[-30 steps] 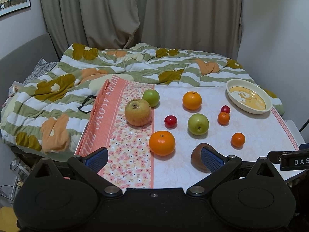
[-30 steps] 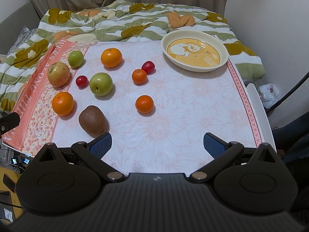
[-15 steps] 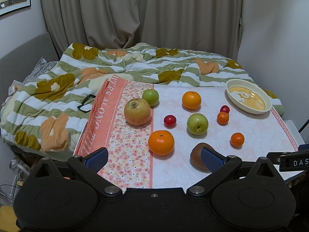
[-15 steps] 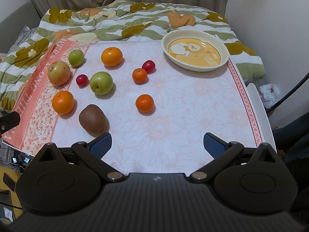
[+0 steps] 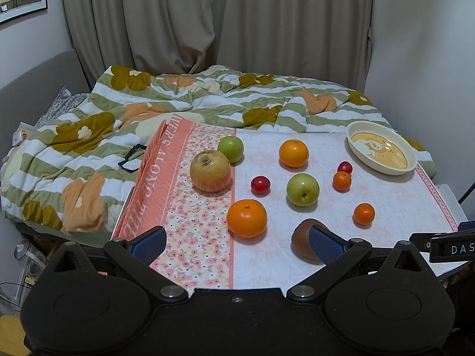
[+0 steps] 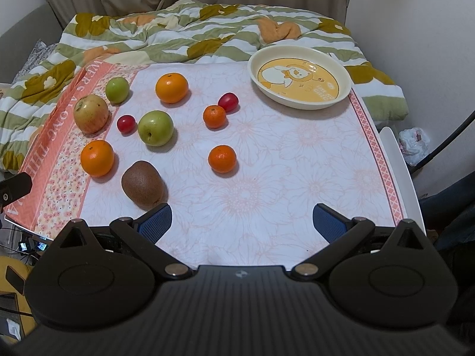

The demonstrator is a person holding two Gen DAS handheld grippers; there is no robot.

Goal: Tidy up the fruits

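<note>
Fruit lies scattered on a floral cloth [image 6: 297,160]: a brown kiwi [image 6: 142,184], two oranges [image 6: 97,158] [image 6: 172,87], two small mandarins [image 6: 222,158] [image 6: 214,116], two green apples [image 6: 155,128] [image 6: 117,90], a yellow-red apple [image 6: 90,114] and two red cherry tomatoes [image 6: 126,123] [image 6: 228,101]. A cream dish [image 6: 299,76] with a yellow cartoon print sits bare at the far right. My left gripper [image 5: 236,244] is open at the near edge, its right finger overlapping the kiwi [image 5: 302,238]. My right gripper [image 6: 242,222] is open over bare cloth.
A striped flowered quilt [image 5: 148,112] covers the bed behind the table. Black glasses [image 5: 130,157] lie on it left of the cloth. A wall stands to the right, curtains at the back. A white plastic bag [image 6: 414,144] lies on the floor at the right.
Both grippers have drifted very slightly; the fruit and dish have not moved. Both pairs of jaws stay open.
</note>
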